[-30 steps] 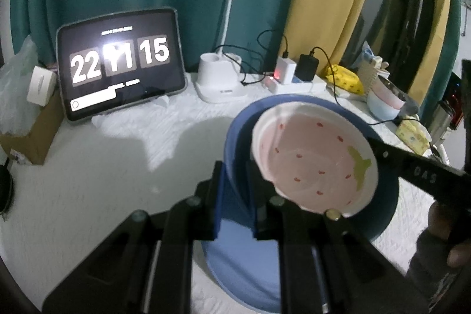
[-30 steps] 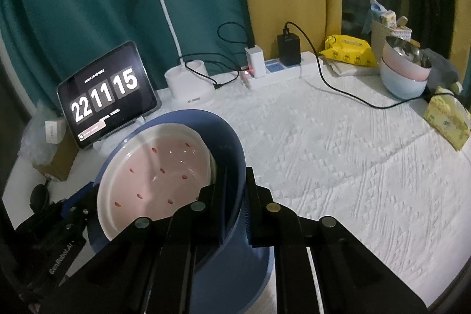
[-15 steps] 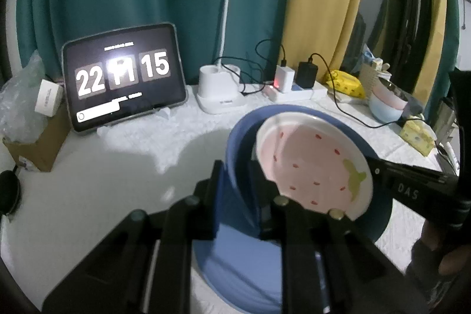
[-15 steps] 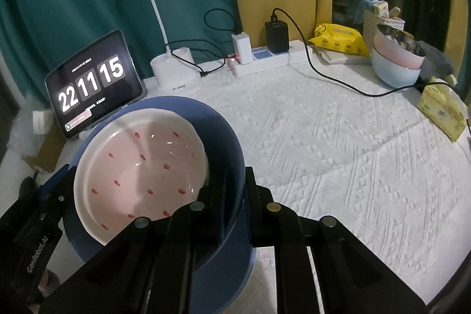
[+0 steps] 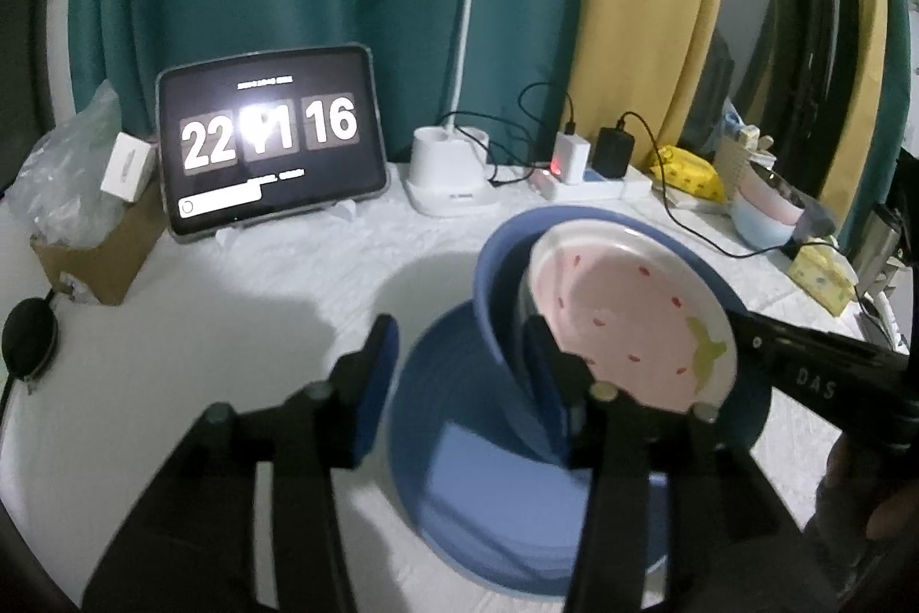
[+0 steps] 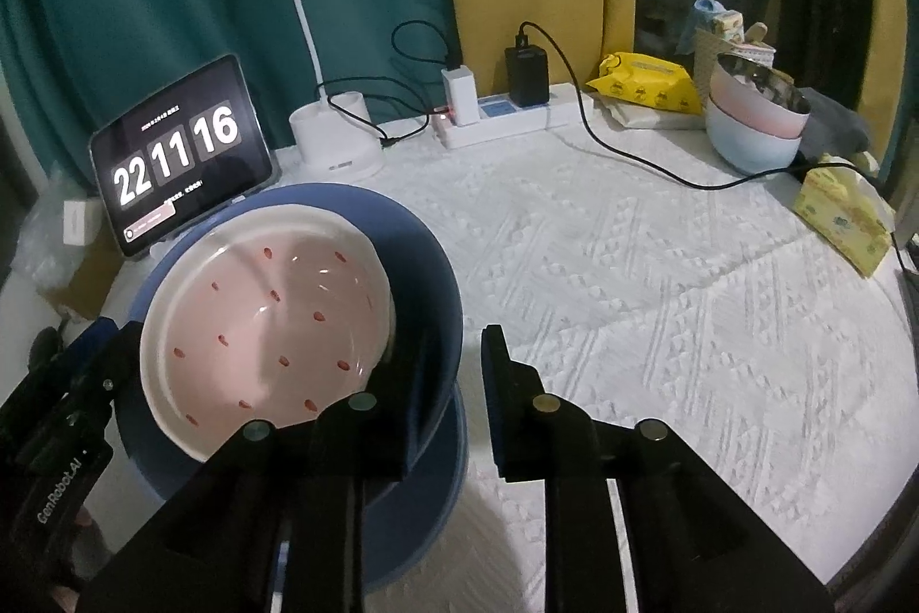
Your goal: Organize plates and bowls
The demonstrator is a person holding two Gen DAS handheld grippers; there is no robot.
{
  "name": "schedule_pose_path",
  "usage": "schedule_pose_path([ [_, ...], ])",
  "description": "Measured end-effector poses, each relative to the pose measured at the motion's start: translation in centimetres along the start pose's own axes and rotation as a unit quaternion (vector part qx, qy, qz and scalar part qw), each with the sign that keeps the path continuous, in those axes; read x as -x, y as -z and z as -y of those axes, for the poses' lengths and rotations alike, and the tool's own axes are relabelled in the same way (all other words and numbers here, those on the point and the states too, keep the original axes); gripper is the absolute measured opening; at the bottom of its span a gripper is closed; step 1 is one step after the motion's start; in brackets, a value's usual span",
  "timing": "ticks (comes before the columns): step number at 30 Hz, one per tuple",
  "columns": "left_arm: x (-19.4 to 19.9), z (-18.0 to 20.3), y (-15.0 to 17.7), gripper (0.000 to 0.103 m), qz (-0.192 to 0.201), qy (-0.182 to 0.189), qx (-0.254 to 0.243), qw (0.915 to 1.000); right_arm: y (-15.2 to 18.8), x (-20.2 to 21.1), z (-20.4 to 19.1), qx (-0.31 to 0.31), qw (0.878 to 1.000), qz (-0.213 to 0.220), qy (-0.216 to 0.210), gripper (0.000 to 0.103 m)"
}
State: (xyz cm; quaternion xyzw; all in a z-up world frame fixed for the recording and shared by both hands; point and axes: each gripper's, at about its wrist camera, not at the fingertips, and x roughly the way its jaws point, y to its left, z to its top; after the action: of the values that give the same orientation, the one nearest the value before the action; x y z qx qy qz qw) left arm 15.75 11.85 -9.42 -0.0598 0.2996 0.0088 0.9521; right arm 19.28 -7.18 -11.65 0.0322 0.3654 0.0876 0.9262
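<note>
Both grippers, left [image 5: 459,371] and right [image 6: 454,371], are opening off the blue bowl [image 6: 425,280] rim (fingers now apart); withdrawing straight is keeping the pink bowl [image 6: 264,314] nested.

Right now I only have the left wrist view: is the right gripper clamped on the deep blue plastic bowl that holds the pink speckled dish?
Observer: No. In the right wrist view the right gripper straddles the rim of the deep blue plastic bowl with its jaws opening. Its outer finger stands apart from the wall.
Operator: What lies beyond that outer finger?
Observer: Only the white quilted tablecloth shows there, up to the black charger cable.
</note>
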Motion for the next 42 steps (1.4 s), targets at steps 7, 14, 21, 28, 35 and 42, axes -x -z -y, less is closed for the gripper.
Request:
schedule_pose_path([
  [7, 1.8, 0.5, 1.0, 0.049, 0.013, -0.009, -0.002, 0.9999, 1.1, 1.5, 0.4, 0.004, 1.0, 0.014, -0.002, 0.025],
  [14, 3.7, 0.7, 1.8, 0.073, 0.026, -0.003, 0.003, 0.9996, 2.1, 3.2, 0.4, 0.007, 1.0, 0.028, -0.004, 0.027],
  [21, 5.6, 1.1, 2.4, 0.074, 0.037, -0.001, 0.0, 0.9993, 3.0, 4.9, 0.6, 0.007, 0.999, 0.039, 0.001, 0.029],
  [28, 7.7, 1.9, 3.0, 0.075, 0.049, 0.004, -0.007, 0.9988, 3.9, 6.6, 1.0, 0.007, 0.999, 0.05, 0.005, 0.029],
  [35, 9.7, 2.7, 3.4, 0.092, 0.062, 0.009, -0.014, 0.9979, 4.7, 8.9, 1.2, 0.01, 0.998, 0.069, 0.007, 0.029],
  [42, 12.3, 4.0, 3.6, 0.094, 0.083, 0.012, -0.026, 0.9961, 5.4, 11.5, 1.8, 0.016, 0.995, 0.097, 0.018, 0.035],
])
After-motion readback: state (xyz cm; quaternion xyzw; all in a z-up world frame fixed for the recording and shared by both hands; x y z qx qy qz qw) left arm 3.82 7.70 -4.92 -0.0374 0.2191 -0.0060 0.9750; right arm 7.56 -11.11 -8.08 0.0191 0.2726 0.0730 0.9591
